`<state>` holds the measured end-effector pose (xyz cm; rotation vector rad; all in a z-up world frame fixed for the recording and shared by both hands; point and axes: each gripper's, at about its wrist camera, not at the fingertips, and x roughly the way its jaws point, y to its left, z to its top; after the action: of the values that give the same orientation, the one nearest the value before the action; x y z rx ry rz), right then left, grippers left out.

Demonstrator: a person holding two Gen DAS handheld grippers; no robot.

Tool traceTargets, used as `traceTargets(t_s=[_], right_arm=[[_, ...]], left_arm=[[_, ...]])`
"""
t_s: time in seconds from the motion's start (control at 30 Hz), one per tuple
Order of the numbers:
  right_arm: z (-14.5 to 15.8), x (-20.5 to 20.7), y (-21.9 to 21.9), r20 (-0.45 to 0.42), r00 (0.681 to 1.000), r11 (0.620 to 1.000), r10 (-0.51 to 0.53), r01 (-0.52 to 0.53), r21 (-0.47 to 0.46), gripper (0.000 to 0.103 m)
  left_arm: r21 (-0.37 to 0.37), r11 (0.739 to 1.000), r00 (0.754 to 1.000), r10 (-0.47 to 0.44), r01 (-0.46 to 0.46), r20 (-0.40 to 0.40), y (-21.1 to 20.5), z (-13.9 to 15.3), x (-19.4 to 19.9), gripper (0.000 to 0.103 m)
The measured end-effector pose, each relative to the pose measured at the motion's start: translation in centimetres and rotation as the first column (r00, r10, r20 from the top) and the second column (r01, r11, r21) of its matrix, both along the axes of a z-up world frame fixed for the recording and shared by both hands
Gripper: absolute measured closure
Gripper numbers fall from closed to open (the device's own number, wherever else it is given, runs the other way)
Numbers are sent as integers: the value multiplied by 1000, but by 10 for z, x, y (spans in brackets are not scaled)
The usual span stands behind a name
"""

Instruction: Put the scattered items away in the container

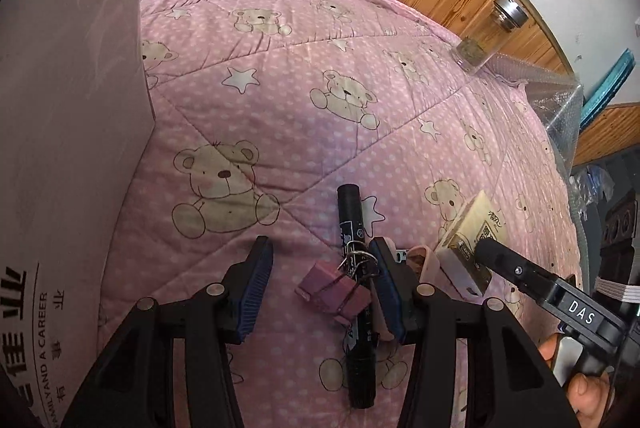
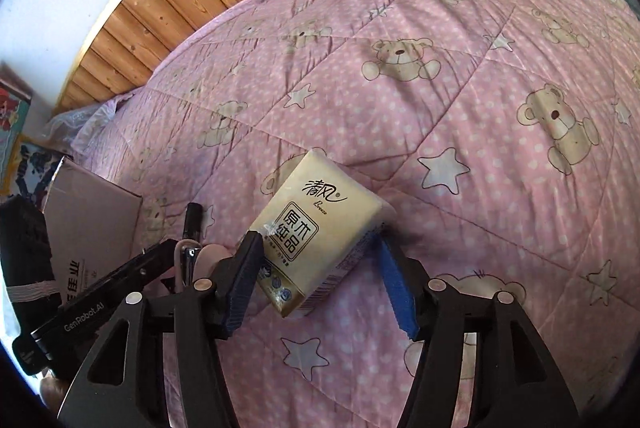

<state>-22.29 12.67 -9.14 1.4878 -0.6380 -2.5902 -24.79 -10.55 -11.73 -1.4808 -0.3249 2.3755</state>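
On the pink bear quilt point(image 1: 304, 116), my left gripper point(image 1: 322, 246) is open. A pink binder clip point(image 1: 334, 294) and a black marker point(image 1: 352, 212) lie between its blue pads, and the right pad touches the clip's wire handles. A small pink item point(image 1: 420, 260) lies just right of that pad. The cardboard box point(image 1: 68, 148) stands at the left. My right gripper point(image 2: 317, 237) has both pads against a cream tissue pack point(image 2: 320, 228), which is tilted on the quilt. The left wrist view also shows the pack point(image 1: 476, 224) with a right gripper finger across it.
A glass jar point(image 1: 480, 44) with a metal lid stands at the far edge by the wooden wall. Bubble wrap point(image 1: 560, 100) lies at the quilt's right edge. A hand point(image 1: 588, 388) holds the right gripper's handle. The right wrist view shows the box point(image 2: 92, 224) at lower left.
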Motion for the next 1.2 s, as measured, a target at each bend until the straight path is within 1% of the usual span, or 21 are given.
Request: traceTargets(t_s=[0.13, 0.17, 0.2, 0.23, 0.27, 0.33, 0.47, 0.53, 0.57, 0.6, 0.63, 0.7, 0.77, 0.83, 0.9, 0.93, 0.97, 1.0, 1.03, 1.1, 1.2], right_arm=[[-1, -8, -7, -12, 1000, 1000, 11, -11, 18, 34], [-1, -10, -7, -15, 1000, 1000, 14, -13, 16, 34], [-1, -11, -8, -19, 1000, 1000, 15, -15, 12, 34], [-1, -12, -8, -22, 1000, 1000, 16, -16, 7, 36], [-1, -13, -8, -27, 999, 1000, 17, -17, 2, 37], [-1, -14, -7, -34, 999, 1000, 19, -19, -6, 46], [-1, -17, -7, -39, 999, 999, 28, -28, -16, 45], [0, -18, -6, -42, 999, 1000, 17, -18, -21, 45], [0, -19, -4, -41, 999, 1000, 12, -13, -25, 45], [-1, -20, -3, -40, 999, 999, 8, -9, -30, 45], [-1, -21, -2, -40, 999, 999, 7, -9, -36, 45], [-1, -24, 0, -44, 999, 999, 8, -10, -47, 45], [-2, -26, 2, -45, 999, 998, 4, -7, -59, 46], [-2, -27, 4, -45, 999, 998, -2, 0, -66, 57], [1, -27, 8, -52, 999, 997, -7, 3, -76, 63], [2, -26, 9, -55, 998, 997, -6, 1, -78, 65], [3, -26, 10, -57, 998, 997, -3, -1, -78, 66], [3, -26, 11, -60, 998, 997, -1, -4, -77, 67], [4, -26, 12, -61, 998, 997, 2, -7, -78, 67], [4, -26, 11, -65, 998, 996, 13, -18, -82, 67], [2, -30, 6, -64, 998, 996, 26, -32, -88, 62]], left_arm=[[-17, 999, 998, -40, 40, -40, 7, -1, 3, 53], [-18, 998, 997, -53, 53, -49, 8, -1, 4, 55], [-4, 997, 996, -71, 71, -54, 10, -1, 5, 66], [10, 996, 995, -91, 91, -52, 12, -2, 6, 81], [0, 995, 994, -101, 101, -51, 15, -4, 7, 87], [-10, 993, 991, -117, 116, -71, 18, -4, 7, 87], [31, 994, 993, -106, 107, -57, 13, -2, 3, 85], [33, 995, 993, -96, 98, -62, 12, 3, 1, 76], [42, 995, 993, -90, 93, -72, 12, 6, 1, 74], [51, 994, 992, -92, 96, -81, 13, 10, 1, 67], [53, 993, 991, -97, 103, -96, 14, 14, 1, 58], [26, 992, 984, -118, 122, -137, 21, 20, 3, 49], [-3, 988, 974, -155, 156, -163, 33, 22, 2, 49], [-34, 982, 967, -187, 183, -174, 44, 20, 0, 49], [-55, 977, 963, -211, 204, -166, 52, 14, -5, 50], [-72, 977, 959, -213, 203, -188, 54, 14, -4, 54], [-84, 976, 959, -216, 203, -186, 54, 13, -5, 60], [-81, 975, 960, -216, 205, -179, 54, 12, -8, 74], [-75, 976, 963, -215, 205, -161, 53, 9, -10, 78], [-56, 977, 966, -211, 205, -151, 52, 5, -13, 78], [-60, 975, 963, -222, 215, -156, 55, 5, -11, 75]])
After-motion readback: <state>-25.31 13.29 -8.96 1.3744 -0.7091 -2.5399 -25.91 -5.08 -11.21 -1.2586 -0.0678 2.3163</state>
